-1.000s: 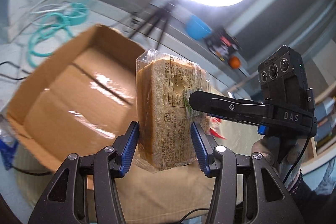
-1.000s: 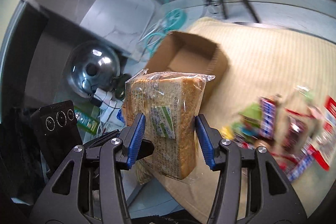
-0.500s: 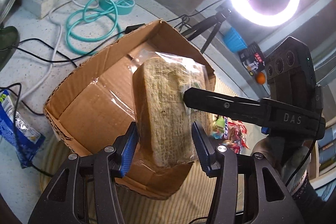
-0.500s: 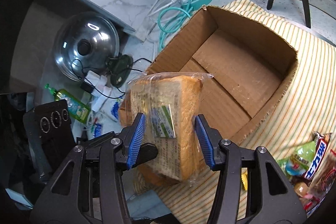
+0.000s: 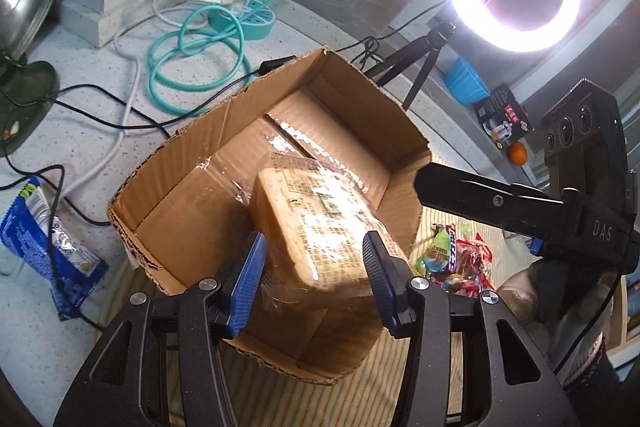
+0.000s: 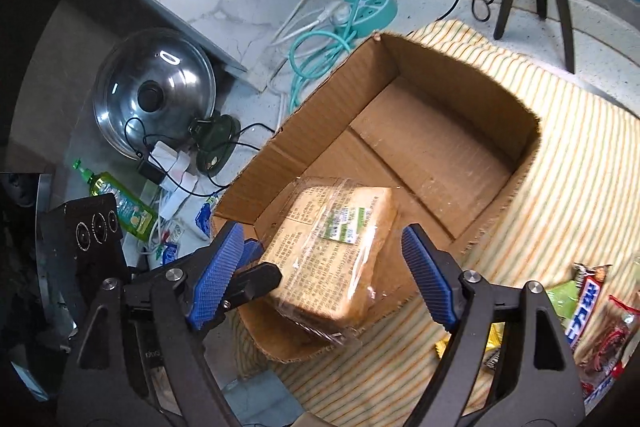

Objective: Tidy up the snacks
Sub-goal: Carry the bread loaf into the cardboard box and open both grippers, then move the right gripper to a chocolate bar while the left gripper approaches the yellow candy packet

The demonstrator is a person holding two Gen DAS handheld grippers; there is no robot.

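left wrist view shows the clear-wrapped loaf of sliced brown bread point(image 5: 316, 227) lying tilted in the near corner of the open brown cardboard box point(image 5: 224, 131), with the left gripper point(image 5: 312, 275) spread wide around it and its blue ribbed pads clear of the wrapper, so these jaws are released. right wrist view shows the right gripper point(image 6: 324, 275) likewise spread, its jaws released, the loaf point(image 6: 332, 247) leaning on the box wall point(image 6: 320, 115) rather than flat on the floor of the box. to finish this placing well, i judge both grippers should lift straight up and out without snagging the loose plastic, leaving the far half of the box free. the heap of bright wrapped snack bars and packets point(image 6: 592, 307) waits on the yellow striped cloth point(image 6: 580, 155) over the worktop, just beside the box.
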